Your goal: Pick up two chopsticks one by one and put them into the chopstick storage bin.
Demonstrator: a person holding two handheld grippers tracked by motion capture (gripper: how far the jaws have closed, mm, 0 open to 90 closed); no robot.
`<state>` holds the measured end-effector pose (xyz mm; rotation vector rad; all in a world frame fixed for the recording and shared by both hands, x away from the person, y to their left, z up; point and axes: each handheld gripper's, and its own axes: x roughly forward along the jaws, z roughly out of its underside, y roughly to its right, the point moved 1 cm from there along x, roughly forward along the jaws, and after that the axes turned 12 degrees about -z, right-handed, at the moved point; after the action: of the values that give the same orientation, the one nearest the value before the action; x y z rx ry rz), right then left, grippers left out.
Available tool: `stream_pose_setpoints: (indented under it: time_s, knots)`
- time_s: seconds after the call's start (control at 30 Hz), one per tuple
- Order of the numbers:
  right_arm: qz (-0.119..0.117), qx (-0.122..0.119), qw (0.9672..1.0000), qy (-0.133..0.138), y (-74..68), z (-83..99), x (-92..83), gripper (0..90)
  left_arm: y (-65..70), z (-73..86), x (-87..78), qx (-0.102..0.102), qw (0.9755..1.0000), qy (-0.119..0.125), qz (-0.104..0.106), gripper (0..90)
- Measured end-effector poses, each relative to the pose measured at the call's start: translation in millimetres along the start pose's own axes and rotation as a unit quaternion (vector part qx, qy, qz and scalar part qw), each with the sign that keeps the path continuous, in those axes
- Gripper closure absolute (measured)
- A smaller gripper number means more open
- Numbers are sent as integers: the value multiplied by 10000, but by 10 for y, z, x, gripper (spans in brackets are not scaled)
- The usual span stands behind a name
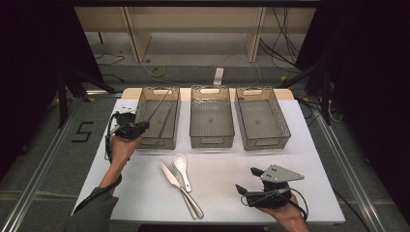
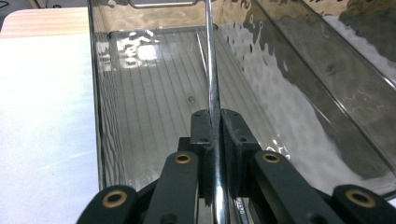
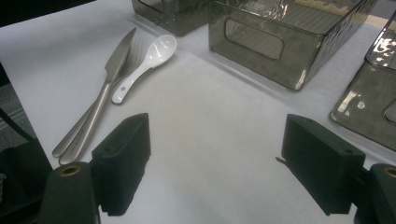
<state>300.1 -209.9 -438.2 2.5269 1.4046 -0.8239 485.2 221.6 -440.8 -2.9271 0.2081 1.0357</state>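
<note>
My left gripper (image 1: pixel 142 125) is shut on a thin shiny metal rod (image 1: pixel 157 107), which slants up over the left clear bin (image 1: pixel 170 140). In the left gripper view the jaws (image 2: pixel 214 115) pinch the rod (image 2: pixel 212 74) above the bin's ribbed floor (image 2: pixel 154 107). Another thin rod (image 2: pixel 201 52) seems to lie on that floor. My right gripper (image 1: pixel 247 180) rests open near the table's front right, its pads (image 3: pixel 122 154) wide apart over bare white table (image 3: pixel 217 126).
A middle bin (image 1: pixel 211 141) and a right bin (image 1: pixel 265 143) stand in a row beside the left one. A knife (image 1: pixel 170 175), a fork under it and a white spoon (image 1: pixel 182 165) lie at the front centre, also as knife (image 3: pixel 109 74) and spoon (image 3: pixel 149 58).
</note>
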Motion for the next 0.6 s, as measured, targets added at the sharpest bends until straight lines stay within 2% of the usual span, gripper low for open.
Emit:
stream_pose_setpoints:
  time_s: [0.1,0.17,0.23,0.33,0.5,0.6]
  knots:
    - [-10,-2,10000,7,-2,-1,2,248,7,-4,16,-18,10000,13,-17,828]
    - [-38,-14,10000,-18,-5,1,8,249,11,-11,24,-34,10000,-92,-6,825]
    - [-47,-35,10000,-45,-13,2,13,248,32,-17,15,-38,10000,-90,-1,806]
    - [-58,-33,10000,-42,-21,-3,13,249,46,-42,3,-84,9999,-135,21,630]
    - [-54,-50,10000,-27,-27,-7,6,248,78,-77,-108,-80,10000,20,6,466]
    - [-55,-46,10000,-8,-26,-8,2,248,127,-90,-193,8,9999,-30,153,376]
